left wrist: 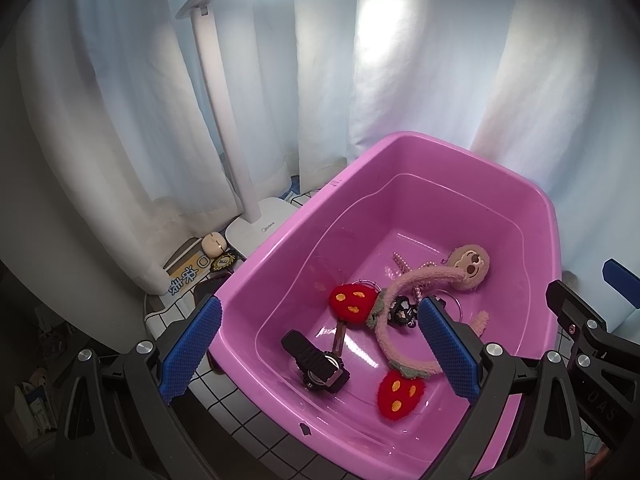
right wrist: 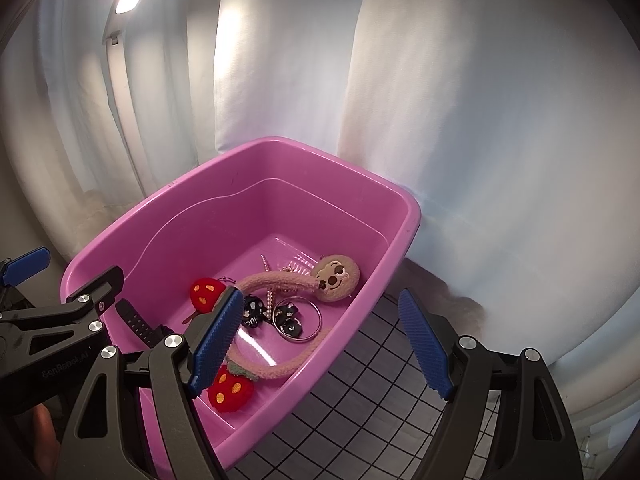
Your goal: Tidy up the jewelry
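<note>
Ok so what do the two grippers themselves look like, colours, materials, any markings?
Both are alike: black plastic frames with triangular cut-outs and round silver bolts. Each finger ends in a long blue pad with a fine ribbed texture. The left gripper shows in its own view; the right gripper in its. The left gripper's frame, seen from the right wrist view, carries faint grey lettering, too blurred to read. No cables show.

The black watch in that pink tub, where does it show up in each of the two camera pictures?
Left wrist view: the black watch lies on the tub floor, low and centre, between the two blue fingers.
Right wrist view: only its strap shows, at lower left, mostly hidden behind the gripper finger.
Shared landmark: the plush sloth face near the far wall of the pink tub.
</note>
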Tool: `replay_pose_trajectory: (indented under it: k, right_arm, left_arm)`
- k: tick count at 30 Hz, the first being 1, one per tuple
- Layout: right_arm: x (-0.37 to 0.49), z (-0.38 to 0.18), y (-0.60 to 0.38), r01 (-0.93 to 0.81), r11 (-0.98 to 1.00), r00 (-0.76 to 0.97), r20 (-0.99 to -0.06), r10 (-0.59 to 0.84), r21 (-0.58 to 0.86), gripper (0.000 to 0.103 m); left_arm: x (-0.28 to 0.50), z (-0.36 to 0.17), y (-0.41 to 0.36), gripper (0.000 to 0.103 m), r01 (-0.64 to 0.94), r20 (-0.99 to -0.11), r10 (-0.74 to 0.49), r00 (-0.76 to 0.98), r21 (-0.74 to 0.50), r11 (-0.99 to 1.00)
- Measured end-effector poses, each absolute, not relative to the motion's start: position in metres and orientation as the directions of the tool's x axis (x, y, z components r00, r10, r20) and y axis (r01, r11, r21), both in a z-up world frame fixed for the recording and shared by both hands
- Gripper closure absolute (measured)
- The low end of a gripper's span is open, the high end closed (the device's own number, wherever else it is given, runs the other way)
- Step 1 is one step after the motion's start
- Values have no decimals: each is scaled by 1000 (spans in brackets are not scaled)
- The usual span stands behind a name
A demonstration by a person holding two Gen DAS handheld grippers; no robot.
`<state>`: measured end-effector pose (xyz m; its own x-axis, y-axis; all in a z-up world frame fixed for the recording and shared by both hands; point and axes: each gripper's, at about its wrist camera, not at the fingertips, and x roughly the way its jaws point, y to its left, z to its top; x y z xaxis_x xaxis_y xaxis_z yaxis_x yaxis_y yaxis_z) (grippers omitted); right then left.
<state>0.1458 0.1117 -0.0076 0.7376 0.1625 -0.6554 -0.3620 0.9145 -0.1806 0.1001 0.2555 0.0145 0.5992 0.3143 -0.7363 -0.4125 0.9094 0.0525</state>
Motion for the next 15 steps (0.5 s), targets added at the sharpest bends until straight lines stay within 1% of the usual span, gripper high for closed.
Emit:
replay_pose_trajectory:
  k: [15]
  right_arm:
    - [150, -10, 111, -356, 919, 733, -660, 163, -168, 27]
  left_arm:
    - [107, 10, 255, 6, -407, -744, 307, 594, 51, 912]
